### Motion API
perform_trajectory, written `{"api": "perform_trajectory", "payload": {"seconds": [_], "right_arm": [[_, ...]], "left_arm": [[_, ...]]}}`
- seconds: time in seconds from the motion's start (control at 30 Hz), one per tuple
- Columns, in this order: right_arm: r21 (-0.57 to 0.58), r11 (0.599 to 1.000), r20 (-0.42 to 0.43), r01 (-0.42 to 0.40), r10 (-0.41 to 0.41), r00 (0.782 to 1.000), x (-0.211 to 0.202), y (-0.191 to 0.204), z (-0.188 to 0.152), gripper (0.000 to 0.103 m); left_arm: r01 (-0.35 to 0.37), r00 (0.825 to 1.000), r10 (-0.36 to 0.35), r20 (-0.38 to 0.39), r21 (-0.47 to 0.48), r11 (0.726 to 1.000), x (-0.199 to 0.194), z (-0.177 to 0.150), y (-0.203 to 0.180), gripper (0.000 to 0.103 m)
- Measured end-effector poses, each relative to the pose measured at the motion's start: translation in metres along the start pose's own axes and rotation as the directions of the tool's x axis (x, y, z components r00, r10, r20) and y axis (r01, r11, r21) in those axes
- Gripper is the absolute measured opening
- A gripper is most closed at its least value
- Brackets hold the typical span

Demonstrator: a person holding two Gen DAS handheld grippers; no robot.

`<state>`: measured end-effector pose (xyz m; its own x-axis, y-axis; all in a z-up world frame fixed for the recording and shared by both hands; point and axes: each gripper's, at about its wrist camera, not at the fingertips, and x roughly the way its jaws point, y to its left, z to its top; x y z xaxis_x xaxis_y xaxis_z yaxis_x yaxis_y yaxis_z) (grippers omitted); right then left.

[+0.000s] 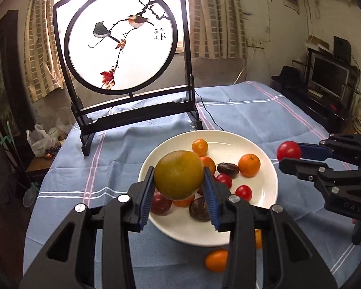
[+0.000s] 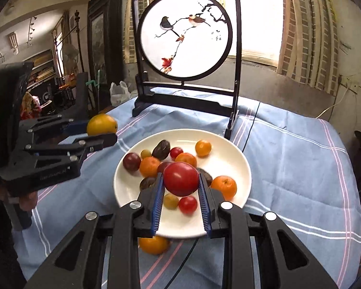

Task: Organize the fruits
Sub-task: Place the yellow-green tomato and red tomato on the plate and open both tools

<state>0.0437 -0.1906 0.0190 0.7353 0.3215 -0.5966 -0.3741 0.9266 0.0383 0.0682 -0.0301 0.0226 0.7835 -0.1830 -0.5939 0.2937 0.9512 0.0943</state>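
Left gripper [image 1: 179, 180]: clamped on a big yellow-green orange [image 1: 178, 175], blue pads squeezing both sides, held up over the near-left part of the white plate [image 1: 264, 192]. The grip looks solid.

Right gripper [image 2: 180, 181]: closed on a red tomato [image 2: 181, 179], also held above the plate — from the left wrist view it sits just off the plate's right edge.

Plate: already fairly loaded with small oranges, cherry tomatoes and dark brownish fruits I can't name, all loose and mostly bunched toward the middle and near side.

Stragglers: one small orange fruit [image 1: 216, 260] lies on the blue striped tablecloth [image 1: 252, 106] just in front of the plate, so the sorting isn't finished by my reckoning.

Risk 1: the big orange is round and heavy-looking; dropped onto the pile it could knock the little tomatoes around or roll one off the shallow rim.

Risk 2: both grippers are heading for the same plate — they could bump if they go in together.

Risk 3: the framed bird screen [image 1: 122, 48] stands right behind the plate, and a black cable [image 2: 249, 132] runs past the rim; a wide swing could catch either.
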Motion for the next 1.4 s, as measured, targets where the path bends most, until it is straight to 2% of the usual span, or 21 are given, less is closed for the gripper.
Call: {"api": "perform_trajectory", "payload": {"seconds": [0.17,0.47,0.93,1.07,1.17,1.23,1.4], "right_arm": [[0.039,0.999,-0.010,0.022,-0.021,1.000,0.032,-0.016,0.021,0.028],[0.080,0.996,-0.059,0.029,-0.024,0.998,0.075,-0.026,0.027,0.028],[0.085,0.996,-0.108,0.033,-0.023,0.994,0.100,-0.026,0.026,0.031],[0.085,0.995,-0.116,0.056,-0.046,0.992,0.107,-0.027,0.026,0.032],[0.101,0.994,-0.105,0.048,-0.037,0.994,0.101,-0.030,0.024,0.037],[0.093,0.995,-0.100,0.039,-0.029,0.995,0.092,-0.030,0.022,0.041],[0.050,0.999,-0.097,0.020,-0.015,0.995,0.061,-0.023,0.011,0.044]], "left_arm": [[-0.027,0.998,0.026,-0.048,-0.013,1.000,0.034,0.001,-0.005,0.038],[-0.063,0.991,0.061,-0.118,-0.016,0.998,0.075,-0.001,0.001,0.038],[-0.073,0.986,0.068,-0.155,-0.026,0.997,0.096,0.000,0.000,0.039],[-0.080,0.987,0.075,-0.142,-0.027,0.996,0.095,0.001,0.001,0.054],[-0.079,0.989,0.075,-0.125,-0.027,0.997,0.088,0.002,0.003,0.062],[-0.080,0.990,0.077,-0.116,-0.025,0.996,0.083,0.001,0.005,0.063],[-0.067,0.992,0.063,-0.108,-0.035,0.997,0.066,-0.005,0.012,0.064]]}}
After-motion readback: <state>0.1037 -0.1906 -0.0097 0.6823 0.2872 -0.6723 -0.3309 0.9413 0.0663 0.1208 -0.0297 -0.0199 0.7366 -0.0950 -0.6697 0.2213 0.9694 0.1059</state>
